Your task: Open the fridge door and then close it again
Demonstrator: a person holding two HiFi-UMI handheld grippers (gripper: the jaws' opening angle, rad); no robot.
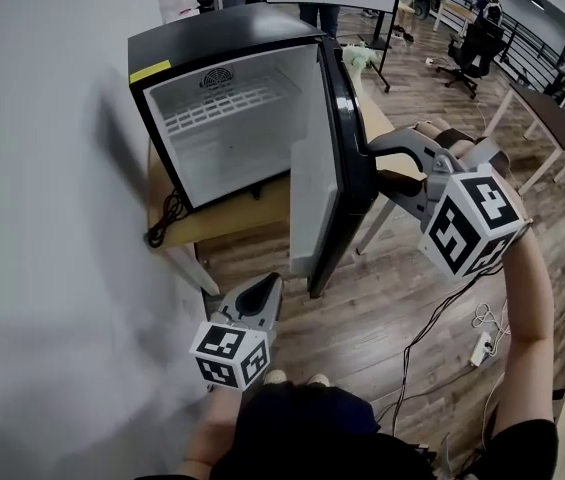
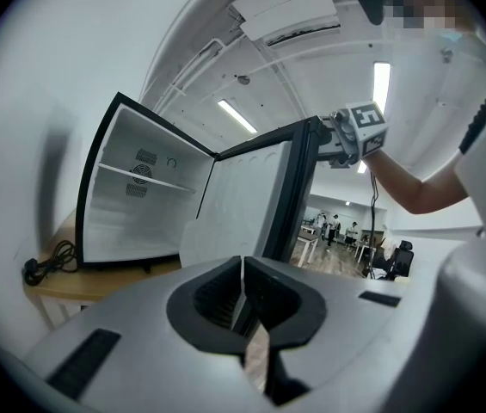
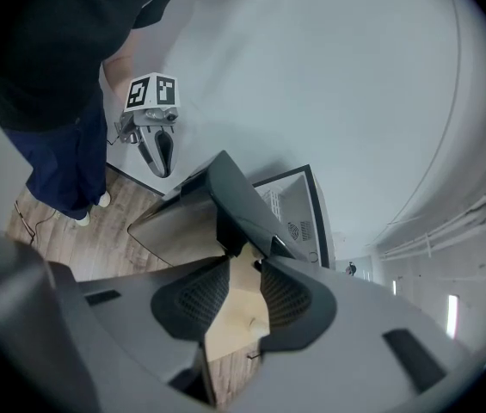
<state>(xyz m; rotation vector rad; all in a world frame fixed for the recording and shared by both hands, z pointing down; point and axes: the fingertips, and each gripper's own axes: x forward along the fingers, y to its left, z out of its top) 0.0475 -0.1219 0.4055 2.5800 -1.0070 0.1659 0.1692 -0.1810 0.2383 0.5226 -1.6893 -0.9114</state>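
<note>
Fridge (image 1: 224,118) stands on a wooden table (image 1: 237,220) against the wall, with its door (image 1: 340,158) swung wide open and the white interior exposed. Right gripper (image 1: 374,152) is at the door's free edge, its 2 jaws clamped on that edge. Left gripper (image 1: 262,290) hangs low in front of the table, apart from the fridge, jaws pressed together with nothing between them. A black cable (image 1: 162,220) lies on the table beside the fridge.
</note>
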